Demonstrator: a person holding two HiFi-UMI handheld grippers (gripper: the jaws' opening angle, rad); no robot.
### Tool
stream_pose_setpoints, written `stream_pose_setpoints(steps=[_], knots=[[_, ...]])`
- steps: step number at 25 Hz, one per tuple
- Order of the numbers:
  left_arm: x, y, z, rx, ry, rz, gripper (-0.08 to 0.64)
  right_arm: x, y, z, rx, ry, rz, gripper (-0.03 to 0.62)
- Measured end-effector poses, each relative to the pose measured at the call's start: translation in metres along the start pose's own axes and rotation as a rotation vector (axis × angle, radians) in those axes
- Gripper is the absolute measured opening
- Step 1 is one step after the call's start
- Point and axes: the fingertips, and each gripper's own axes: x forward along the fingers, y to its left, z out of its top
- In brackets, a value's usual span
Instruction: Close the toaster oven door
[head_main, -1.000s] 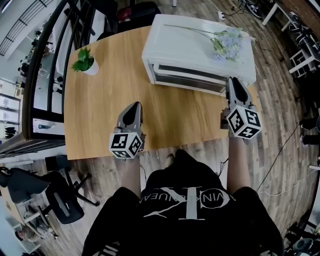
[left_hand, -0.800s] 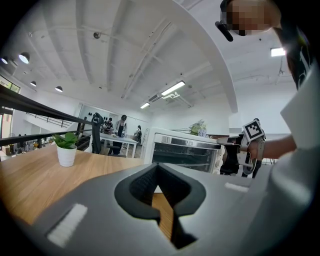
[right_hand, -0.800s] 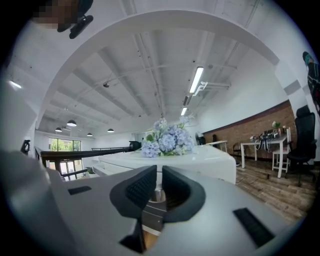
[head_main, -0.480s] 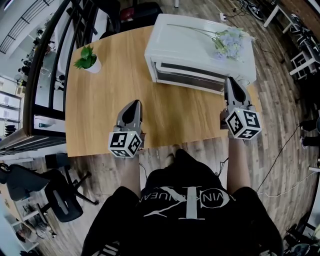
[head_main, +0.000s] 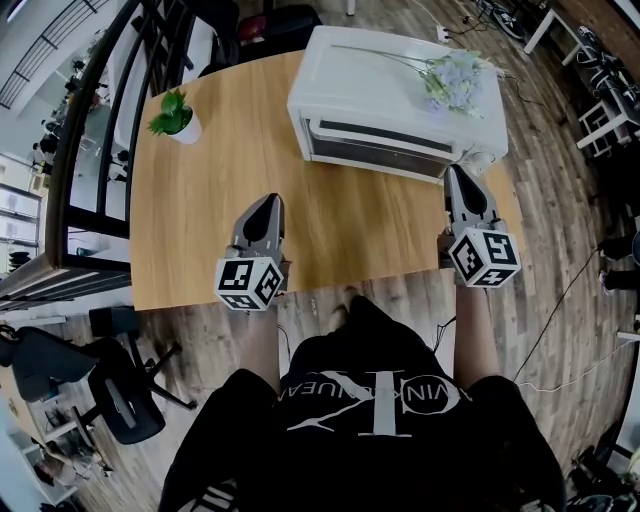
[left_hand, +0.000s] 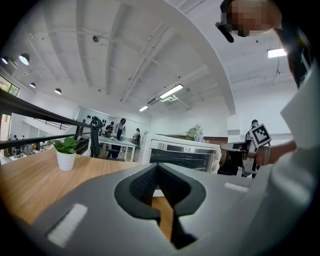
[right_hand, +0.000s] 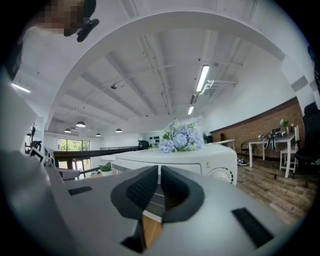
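The left gripper (head_main: 269, 202) has its two jaws pressed together with nothing in them, and it hovers over the light brown wooden table (head_main: 200, 220). The right gripper (head_main: 459, 172) is pressed together and empty too, its tip just beside the front right corner of the white box-shaped toaster oven (head_main: 380, 80). The oven sits at the table's far side, its long side running left to right, its front facing the person. Its dark glass door (head_main: 378, 140) looks pushed up flat. The left gripper view shows the door's front; the right gripper view shows a round dial (right_hand: 220, 174) instead.
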Motion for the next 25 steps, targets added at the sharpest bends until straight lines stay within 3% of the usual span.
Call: stream_pose_setpoints(steps=[25], knots=[[-0.013,-0.018,0.013,0.012,-0.022,-0.018,0.006,-0.044,0.007,-0.02,0.024,0.008,0.013,0.026]])
